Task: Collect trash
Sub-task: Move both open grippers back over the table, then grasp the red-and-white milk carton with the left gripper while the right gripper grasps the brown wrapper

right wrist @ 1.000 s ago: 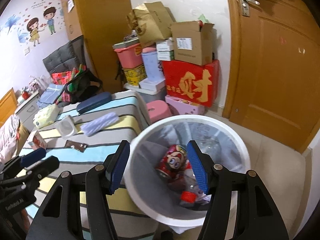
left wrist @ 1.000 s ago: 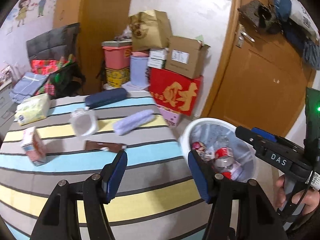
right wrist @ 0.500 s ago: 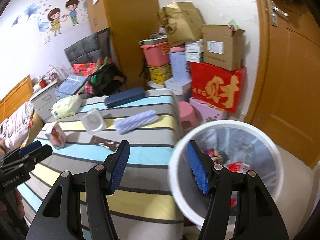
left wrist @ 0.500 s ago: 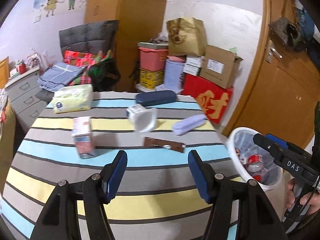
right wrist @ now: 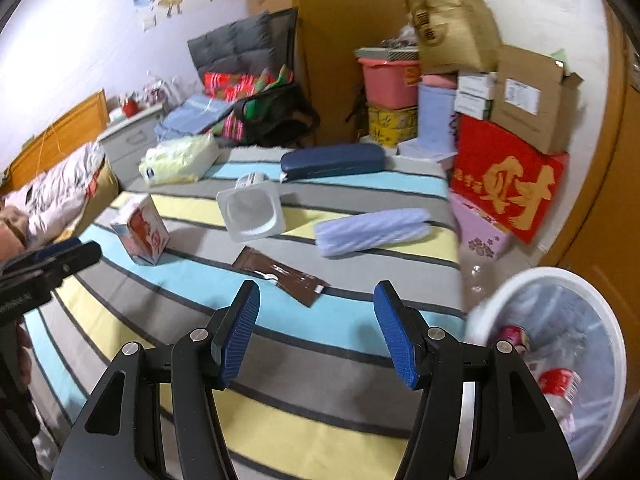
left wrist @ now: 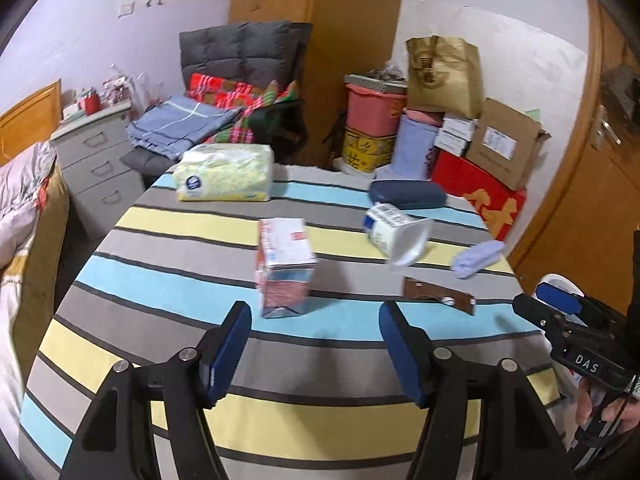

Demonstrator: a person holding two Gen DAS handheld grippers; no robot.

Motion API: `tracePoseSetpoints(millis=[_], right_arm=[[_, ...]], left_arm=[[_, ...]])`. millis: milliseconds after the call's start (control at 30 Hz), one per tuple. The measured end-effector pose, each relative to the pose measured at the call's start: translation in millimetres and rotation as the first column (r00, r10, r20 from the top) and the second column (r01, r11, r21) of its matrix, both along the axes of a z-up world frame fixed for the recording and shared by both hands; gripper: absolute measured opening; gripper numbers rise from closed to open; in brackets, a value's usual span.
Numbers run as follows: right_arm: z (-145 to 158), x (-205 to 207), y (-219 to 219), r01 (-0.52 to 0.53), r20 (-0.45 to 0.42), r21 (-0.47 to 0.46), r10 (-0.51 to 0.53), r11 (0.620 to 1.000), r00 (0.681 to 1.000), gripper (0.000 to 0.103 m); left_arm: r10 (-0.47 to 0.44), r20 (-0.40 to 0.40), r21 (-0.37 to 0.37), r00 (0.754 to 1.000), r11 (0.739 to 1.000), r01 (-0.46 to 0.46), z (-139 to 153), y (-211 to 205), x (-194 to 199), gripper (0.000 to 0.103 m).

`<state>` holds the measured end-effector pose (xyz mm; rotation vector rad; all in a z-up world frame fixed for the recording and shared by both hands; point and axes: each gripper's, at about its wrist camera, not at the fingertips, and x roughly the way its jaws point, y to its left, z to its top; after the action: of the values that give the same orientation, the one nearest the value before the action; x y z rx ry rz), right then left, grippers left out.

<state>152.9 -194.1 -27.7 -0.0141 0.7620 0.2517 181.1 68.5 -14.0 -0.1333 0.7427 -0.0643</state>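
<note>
On the striped table [left wrist: 192, 280] stand a red and white carton [left wrist: 285, 266], a tipped white plastic cup [left wrist: 396, 236] and a flat brown wrapper [left wrist: 438, 295]. My left gripper [left wrist: 316, 354] is open and empty, just short of the carton. My right gripper [right wrist: 316, 334] is open and empty, just short of the brown wrapper [right wrist: 280, 274]; the carton [right wrist: 140, 232] and cup [right wrist: 252, 210] lie beyond. The white trash bin [right wrist: 560, 356], holding cans and bottles, stands on the floor at the right of the table.
Also on the table are a pack of tissues [left wrist: 226, 178], a dark blue case [left wrist: 406, 194] and a rolled lavender cloth [right wrist: 370, 230]. Stacked boxes [right wrist: 500, 140] and a wooden door [left wrist: 592, 208] lie beyond. A bed [left wrist: 20, 216] is at the left.
Both grippers have swung left, away from the trash bin and towards the table. The carton now sits in front of the left gripper and the wrapper in front of the right.
</note>
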Motion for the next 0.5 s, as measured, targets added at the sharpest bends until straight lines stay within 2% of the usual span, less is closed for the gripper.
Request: tracePoseSetpoints(millis=[267, 500], right_arm=[[-10.1, 18.5, 19.4, -0.083, -0.030, -0.024, 0.082, 0.996, 0.996, 0.061], [-25.2, 31.7, 26.6, -0.124, -0.091, -0.053, 0.119, 0.991, 0.989, 0.061]], left_arm=[[0.025, -0.027, -0.017, 0.999, 1.000, -0.025, -12.6, 17.4, 23.7, 0.069], [0.011, -0.036, -0.003, 0.999, 1.000, -0.011, -20.3, 13.6, 42.8, 0.069]])
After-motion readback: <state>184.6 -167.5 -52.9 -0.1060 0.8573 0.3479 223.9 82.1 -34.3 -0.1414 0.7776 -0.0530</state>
